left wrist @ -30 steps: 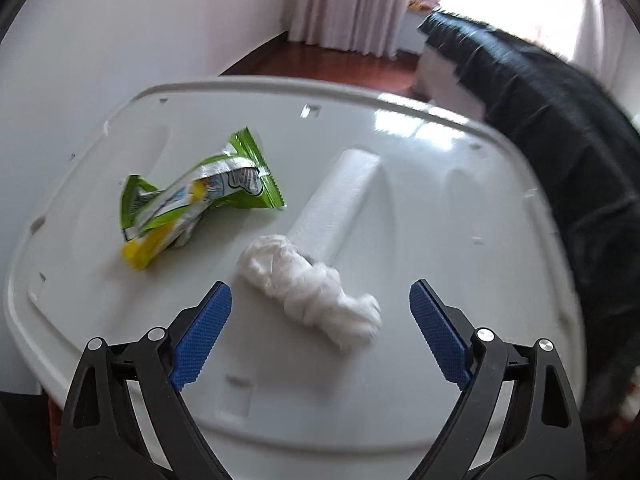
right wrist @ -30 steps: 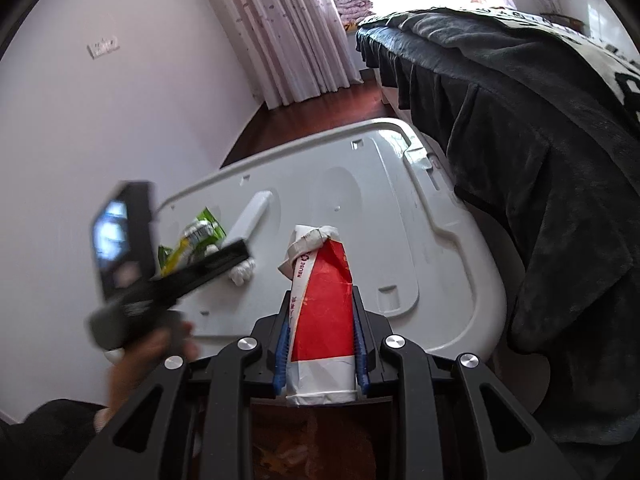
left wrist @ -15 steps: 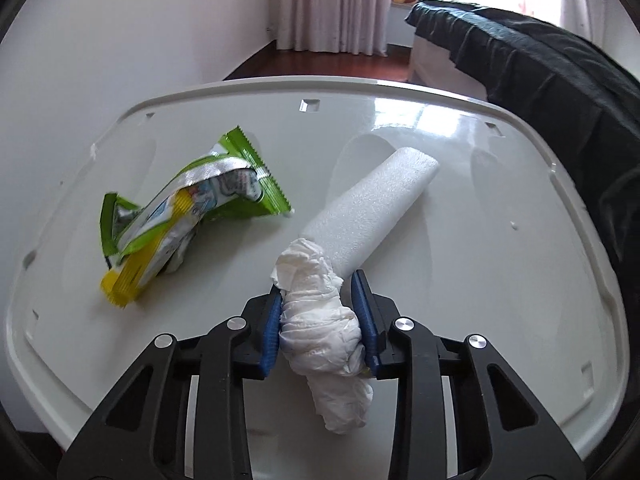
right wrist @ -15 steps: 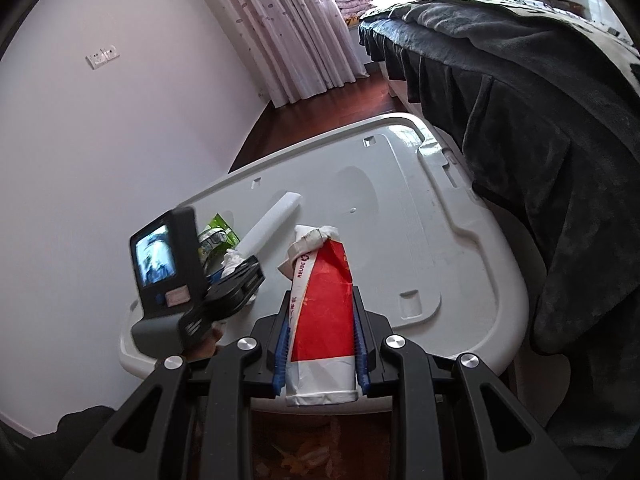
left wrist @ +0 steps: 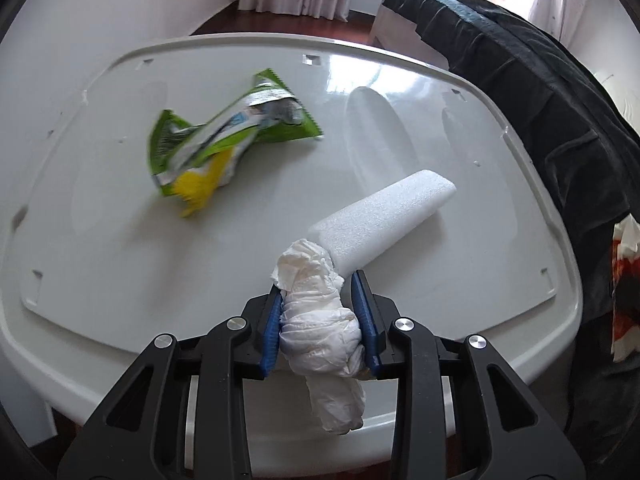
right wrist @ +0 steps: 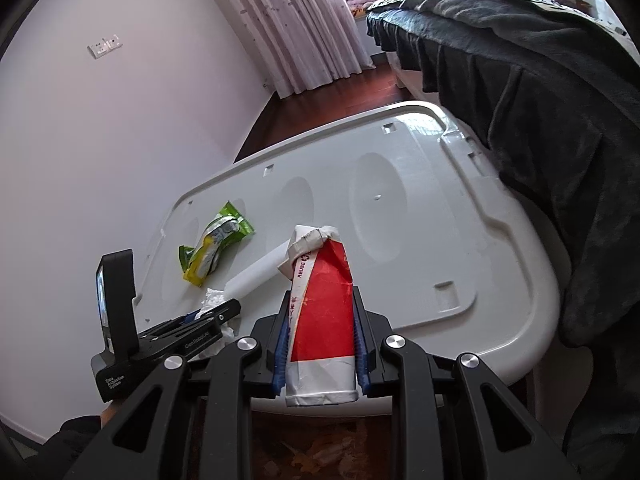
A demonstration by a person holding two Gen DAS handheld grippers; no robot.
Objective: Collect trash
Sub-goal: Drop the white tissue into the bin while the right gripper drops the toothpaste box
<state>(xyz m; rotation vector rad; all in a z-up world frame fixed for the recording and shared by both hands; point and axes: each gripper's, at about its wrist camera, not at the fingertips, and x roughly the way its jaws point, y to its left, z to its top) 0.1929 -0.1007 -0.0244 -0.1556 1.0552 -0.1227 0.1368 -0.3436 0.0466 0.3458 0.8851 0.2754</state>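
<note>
The left tongs [left wrist: 320, 328] are clamped narrow on a crumpled white tissue wad [left wrist: 320, 332], its blue pads [left wrist: 273, 332] pressing both sides while the twisted tail of the wad hangs out below them, over the near edge of the white tabletop [left wrist: 500, 240]. Just ahead of those tongs and a little to their right, a white foam sleeve [left wrist: 384, 216] lies slanting away, its near end touching the top of the wad. Farther ahead and off to the left of the left tongs sits a crumpled green and yellow snack wrapper [left wrist: 224, 140], well apart from both the foam and the tissue (it looks a bit smeared in the left wrist view).

The right tongs [right wrist: 320, 344] are likewise closed narrow, gripping a flattened red and white paper cup [right wrist: 320, 320] that stands up between the pads, its folded white rim end pointing away toward the middle of the tabletop [right wrist: 440, 248]. From the right wrist view the left tongs [right wrist: 216, 314] show low to the left of the right ones, with the tissue [right wrist: 212, 298] bunched at their tips and the wrapper [right wrist: 212, 248] beyond them. A dark blanket over a bed [right wrist: 540, 80] runs along the right of both tongs, right against the far side of the tabletop.
</note>
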